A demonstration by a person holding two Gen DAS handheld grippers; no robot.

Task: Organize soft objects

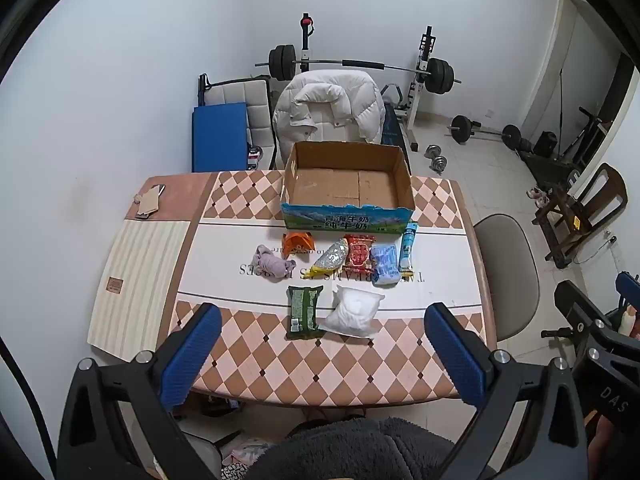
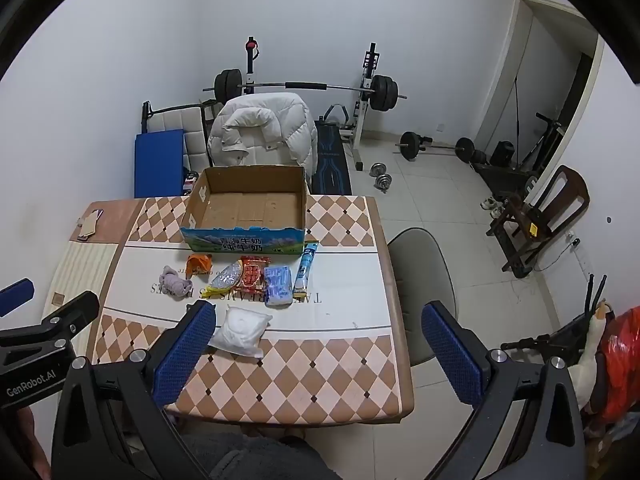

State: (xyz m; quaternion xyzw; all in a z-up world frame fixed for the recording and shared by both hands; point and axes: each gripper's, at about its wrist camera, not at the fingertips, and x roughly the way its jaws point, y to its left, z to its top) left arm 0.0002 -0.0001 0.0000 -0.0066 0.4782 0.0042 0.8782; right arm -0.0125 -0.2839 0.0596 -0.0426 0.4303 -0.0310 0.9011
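Note:
An empty cardboard box [image 1: 347,184] [image 2: 248,208] stands at the table's far middle. In front of it lie soft items: a purple cloth [image 1: 272,264] [image 2: 174,282], an orange packet [image 1: 298,242] [image 2: 199,264], a silver-yellow packet [image 1: 330,262] [image 2: 224,280], a red packet [image 1: 359,254] [image 2: 253,274], a blue-white pack [image 1: 385,264] [image 2: 278,282] and a blue tube [image 1: 408,250] [image 2: 306,268]. Nearer lie a green packet [image 1: 304,310] and a white bag [image 1: 354,312] [image 2: 242,330]. My left gripper [image 1: 322,354] and right gripper [image 2: 316,350] are open, empty, above the table's near edge.
The table [image 1: 280,364] has a checked cloth. A chair with a white jacket [image 1: 328,112] stands behind the box, a grey chair [image 1: 508,272] at the right. Weights and a barbell rack [image 1: 360,66] fill the room behind. Small items [image 1: 148,200] lie at the far left corner.

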